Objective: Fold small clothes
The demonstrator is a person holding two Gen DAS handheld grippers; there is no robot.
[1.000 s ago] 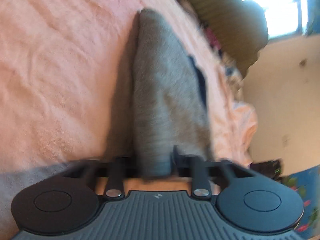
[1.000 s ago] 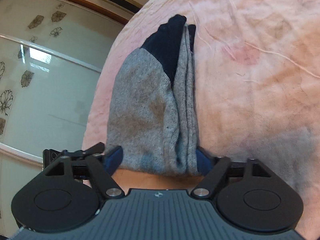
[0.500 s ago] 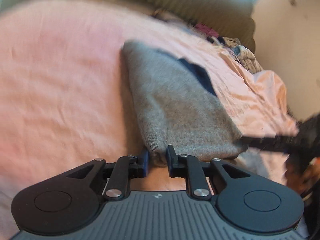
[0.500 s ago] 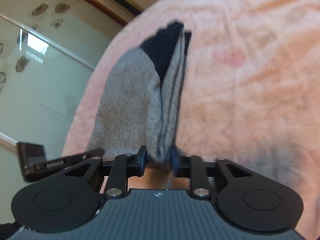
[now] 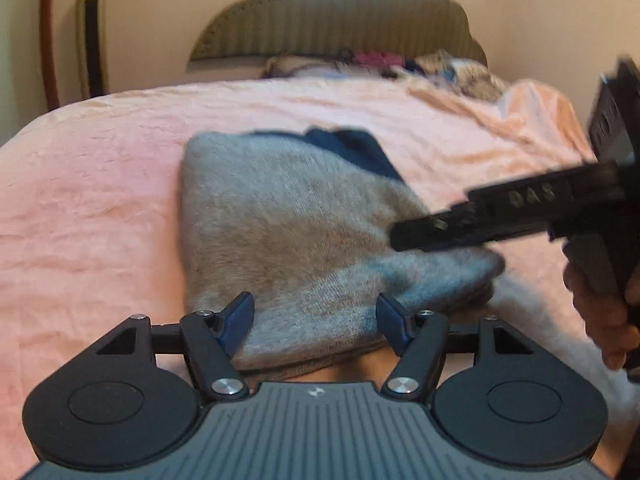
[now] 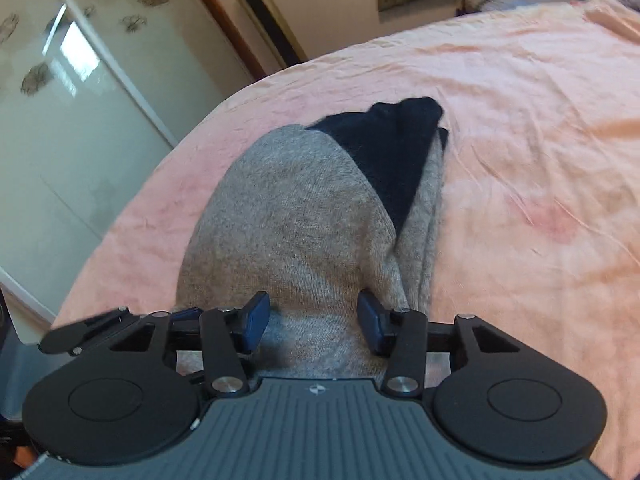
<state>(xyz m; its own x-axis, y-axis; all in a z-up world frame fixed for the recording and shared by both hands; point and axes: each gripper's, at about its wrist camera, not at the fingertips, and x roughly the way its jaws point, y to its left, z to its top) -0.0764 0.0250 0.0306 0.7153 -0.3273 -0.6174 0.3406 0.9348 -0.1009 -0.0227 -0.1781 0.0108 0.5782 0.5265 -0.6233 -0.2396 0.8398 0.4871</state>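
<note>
Over the folded sock (image 5: pixel 304 232) (grey, navy-tipped), left gripper (image 5: pixel 316 320) and right gripper (image 6: pixel 312 320) tilt downward, jaws opening.

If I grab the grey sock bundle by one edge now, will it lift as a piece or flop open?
The grey sock bundle is soft knit in loose layers, so it will probably sag and unfold. It looks light. The pink bedspread is wrinkled cloth, so pushing would likely drag and bunch it. Both grippers' jaws are opening and not pressing it.
</note>
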